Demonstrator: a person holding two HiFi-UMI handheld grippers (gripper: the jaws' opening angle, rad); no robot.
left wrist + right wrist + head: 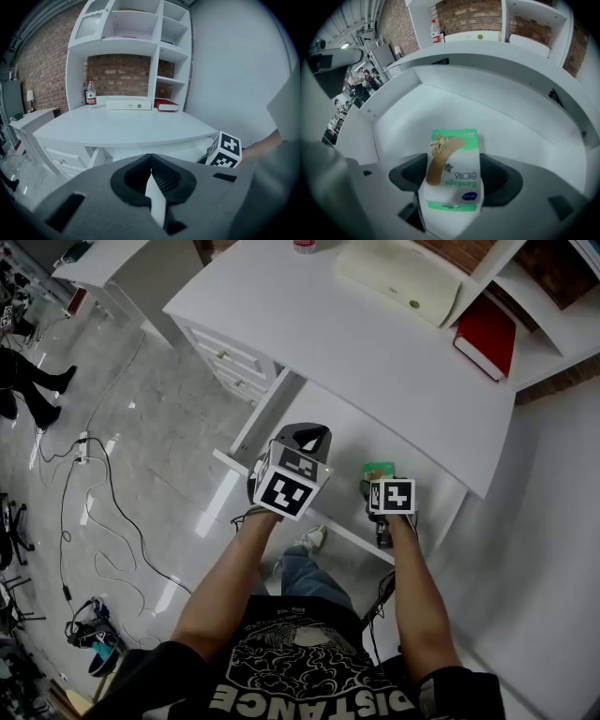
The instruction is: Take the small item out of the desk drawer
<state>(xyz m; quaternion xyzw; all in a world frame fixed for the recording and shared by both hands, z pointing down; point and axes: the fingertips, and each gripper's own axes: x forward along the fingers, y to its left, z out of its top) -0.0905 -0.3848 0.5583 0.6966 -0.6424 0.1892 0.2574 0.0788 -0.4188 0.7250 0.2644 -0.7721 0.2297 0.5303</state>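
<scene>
A small white and green bandage box (453, 168) stands between the jaws of my right gripper (454, 183), and both dark pads lie against its sides. It is inside the open white desk drawer (393, 108). From the head view the box (378, 470) shows as a green patch just ahead of the right gripper (379, 482), over the drawer (328, 423) under the desk top. My left gripper (305, 439) hovers left of it above the drawer, its jaws shut on nothing (151, 180).
On the white desk top (375, 352) lie a red book (486, 337) and a long cream case (398, 282); a water bottle (90, 92) stands at the back. Side drawers with knobs (230, 362) are at the left. Cables (84, 484) trail on the floor.
</scene>
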